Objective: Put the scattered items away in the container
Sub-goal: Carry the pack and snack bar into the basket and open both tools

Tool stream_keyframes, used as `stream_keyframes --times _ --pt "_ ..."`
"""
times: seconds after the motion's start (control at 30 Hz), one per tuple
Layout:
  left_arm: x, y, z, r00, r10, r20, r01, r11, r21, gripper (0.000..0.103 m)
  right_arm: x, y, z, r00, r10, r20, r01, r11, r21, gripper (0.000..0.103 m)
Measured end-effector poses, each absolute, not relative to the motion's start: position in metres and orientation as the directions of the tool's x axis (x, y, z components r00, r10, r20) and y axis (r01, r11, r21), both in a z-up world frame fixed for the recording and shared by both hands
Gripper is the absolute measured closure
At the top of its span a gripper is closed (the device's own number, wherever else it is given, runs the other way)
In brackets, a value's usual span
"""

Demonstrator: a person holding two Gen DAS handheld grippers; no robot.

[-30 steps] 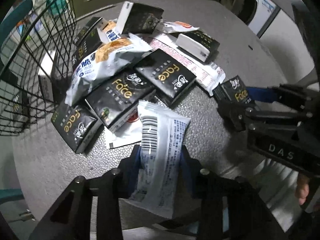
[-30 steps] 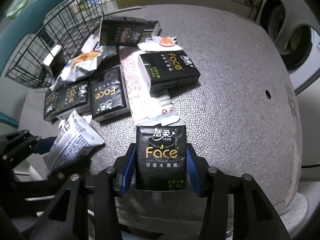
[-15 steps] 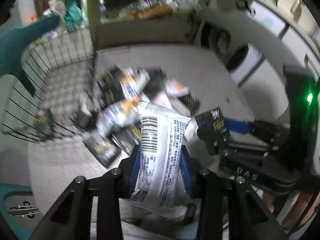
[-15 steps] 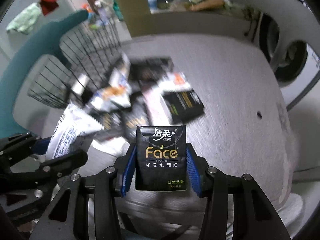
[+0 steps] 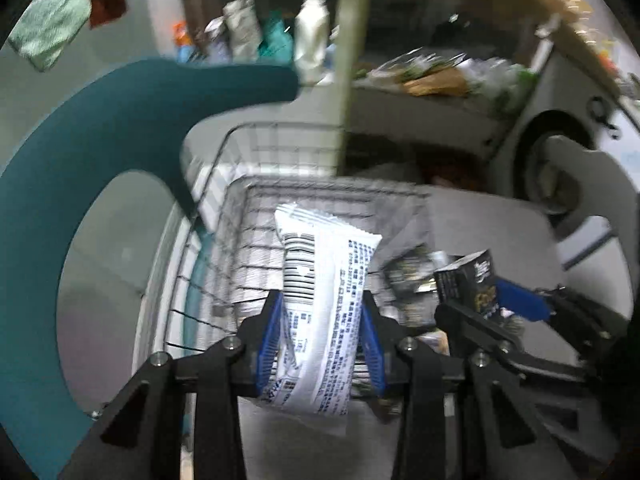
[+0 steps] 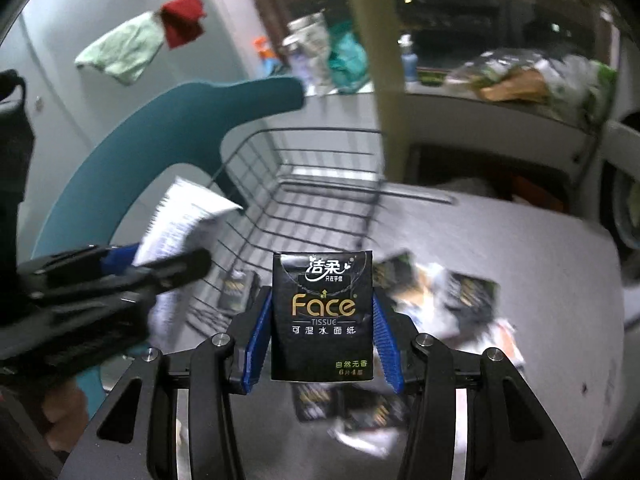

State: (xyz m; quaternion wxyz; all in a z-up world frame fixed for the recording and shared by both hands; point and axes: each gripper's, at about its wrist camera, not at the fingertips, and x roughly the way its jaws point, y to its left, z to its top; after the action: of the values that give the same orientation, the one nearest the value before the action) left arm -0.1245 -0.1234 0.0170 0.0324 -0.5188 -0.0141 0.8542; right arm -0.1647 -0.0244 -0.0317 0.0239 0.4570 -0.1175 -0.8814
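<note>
My left gripper (image 5: 322, 344) is shut on a white snack packet (image 5: 324, 304) with a barcode and holds it up in front of the black wire basket (image 5: 248, 248). My right gripper (image 6: 322, 340) is shut on a black Face tissue pack (image 6: 322, 316), raised above the grey table (image 6: 520, 248), with the wire basket (image 6: 304, 200) just beyond it. The right gripper with its pack (image 5: 468, 280) shows at the right of the left wrist view. The left gripper with the white packet (image 6: 180, 216) shows at the left of the right wrist view.
Several black tissue packs and snack packets (image 6: 440, 300) lie scattered on the table right of the basket. A teal chair back (image 5: 100, 128) curves behind and left of the basket. A washing machine (image 5: 560, 160) stands at the right.
Both grippers have lifted their items off the table and swung left toward the basket, which now fills the middle of both views. The grips have not changed.
</note>
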Motion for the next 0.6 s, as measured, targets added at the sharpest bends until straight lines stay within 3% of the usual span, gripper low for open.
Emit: stream_keyframes --times 0.27,0.33,0.4,0.43,0.6 --pt "-0.147 -0.151 -0.02 -0.38 0.075 -0.922 0.012 -0.996 -0.086 0.061 -0.212 -0.052 -0.073 -0.482 -0.15 -0.863 -0.027 -0.982 0.186 0.055" --pt "-0.146 -0.153 -0.023 -0.386 0.087 -0.918 0.019 -0.995 -0.103 0.057 -0.211 -0.052 -0.076 -0.485 -0.158 -0.86 -0.032 -0.98 0.198 0.054" --pt "-0.144 -0.152 -0.022 -0.396 0.081 -0.915 0.016 -0.995 -0.095 0.039 -0.21 -0.048 -0.078 -0.489 -0.163 -0.857 -0.041 -0.977 0.21 0.051" --pt "-0.144 -0.151 -0.02 -0.404 0.077 -0.911 0.017 -0.996 -0.092 0.037 -0.21 -0.045 -0.078 -0.493 -0.166 -0.854 -0.041 -0.976 0.214 0.051" --pt "-0.136 -0.143 -0.007 -0.421 0.114 -0.9 -0.006 -0.992 -0.123 0.036 -0.199 -0.034 -0.065 -0.513 -0.195 -0.836 -0.036 -0.968 0.248 0.051"
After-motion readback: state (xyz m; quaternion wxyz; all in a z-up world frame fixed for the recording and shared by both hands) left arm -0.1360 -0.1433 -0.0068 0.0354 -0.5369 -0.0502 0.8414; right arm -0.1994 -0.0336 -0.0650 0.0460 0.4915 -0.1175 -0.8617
